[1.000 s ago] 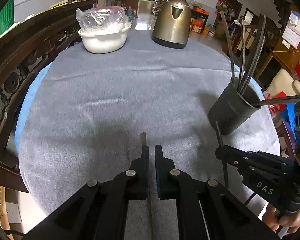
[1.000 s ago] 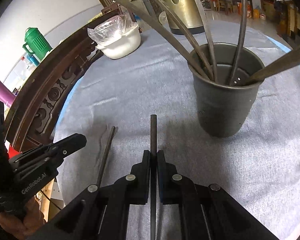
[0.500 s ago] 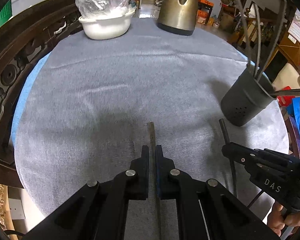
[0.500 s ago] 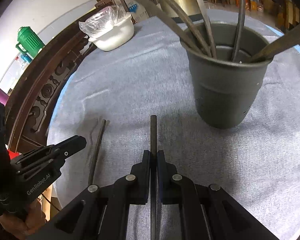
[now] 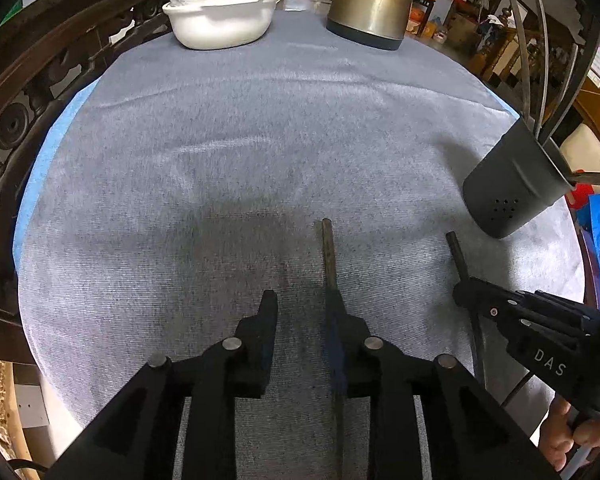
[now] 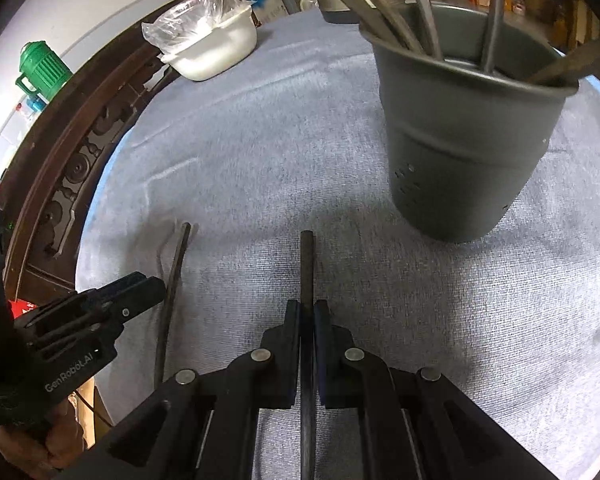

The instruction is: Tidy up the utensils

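Dark metal utensil handles are lying lengthwise away from both grippers on the grey tablecloth (image 5: 260, 128). The left gripper (image 5: 302, 300) is opening, its brownish utensil (image 5: 327, 252) resting against one finger; the right gripper (image 6: 307, 308) is clamping a dark rod (image 6: 307, 264), nearer the grey holder (image 6: 468, 148). Cluttered room beyond.

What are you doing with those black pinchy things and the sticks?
A person is tidying utensils on a grey tablecloth, with a claw in each hand. The left claw is opening; its thin utensil lies against one finger, no longer pinched. The right claw is shut on another thin utensil. Close by stands a dark holder with several utensils already in it. A white bowl and a kettle sit at the far edge.
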Demonstrator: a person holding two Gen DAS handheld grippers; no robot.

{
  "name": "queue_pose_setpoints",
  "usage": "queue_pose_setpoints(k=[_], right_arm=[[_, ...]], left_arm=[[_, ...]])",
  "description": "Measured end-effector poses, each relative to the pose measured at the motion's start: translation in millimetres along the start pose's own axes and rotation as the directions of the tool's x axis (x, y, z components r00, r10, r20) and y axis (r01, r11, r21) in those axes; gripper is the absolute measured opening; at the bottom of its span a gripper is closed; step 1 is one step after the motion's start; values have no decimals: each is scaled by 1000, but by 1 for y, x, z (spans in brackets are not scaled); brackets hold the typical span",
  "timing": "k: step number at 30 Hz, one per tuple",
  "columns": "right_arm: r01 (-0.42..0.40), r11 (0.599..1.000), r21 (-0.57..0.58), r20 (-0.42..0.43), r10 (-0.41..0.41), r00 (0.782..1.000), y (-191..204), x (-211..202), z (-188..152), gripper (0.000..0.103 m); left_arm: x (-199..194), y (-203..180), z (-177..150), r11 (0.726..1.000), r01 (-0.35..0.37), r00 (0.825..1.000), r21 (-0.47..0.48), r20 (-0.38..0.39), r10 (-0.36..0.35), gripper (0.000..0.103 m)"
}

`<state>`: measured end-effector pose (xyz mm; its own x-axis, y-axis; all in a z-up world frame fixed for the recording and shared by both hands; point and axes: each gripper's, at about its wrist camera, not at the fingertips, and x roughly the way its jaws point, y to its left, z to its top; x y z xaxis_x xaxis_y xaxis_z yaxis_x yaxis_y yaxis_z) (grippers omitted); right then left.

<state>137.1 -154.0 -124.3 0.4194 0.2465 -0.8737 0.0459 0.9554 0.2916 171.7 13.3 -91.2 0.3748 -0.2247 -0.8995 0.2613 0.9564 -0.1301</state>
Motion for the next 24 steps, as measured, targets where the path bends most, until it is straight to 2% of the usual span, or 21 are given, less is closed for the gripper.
queue_pose_setpoints(k=[16, 20, 22, 24], right_arm=[[-16, 1000, -21, 7, 16, 1000, -2, 0, 0, 9], [-23, 999, -26, 11, 24, 1000, -3, -1, -1, 9], [-27, 999, -27, 12, 27, 1000, -3, -1, -2, 9], [-30, 999, -28, 13, 30, 999, -3, -1, -2, 9]], left_arm=[[3, -5, 5, 1000, -2, 1000, 13, -30, 3, 28], [1, -3, 4, 1000, 30, 998, -5, -48, -30, 28], [1, -1, 2, 999, 50, 997, -9, -65, -51, 30], [0, 2, 0, 998, 67, 994, -21, -86, -69, 39]])
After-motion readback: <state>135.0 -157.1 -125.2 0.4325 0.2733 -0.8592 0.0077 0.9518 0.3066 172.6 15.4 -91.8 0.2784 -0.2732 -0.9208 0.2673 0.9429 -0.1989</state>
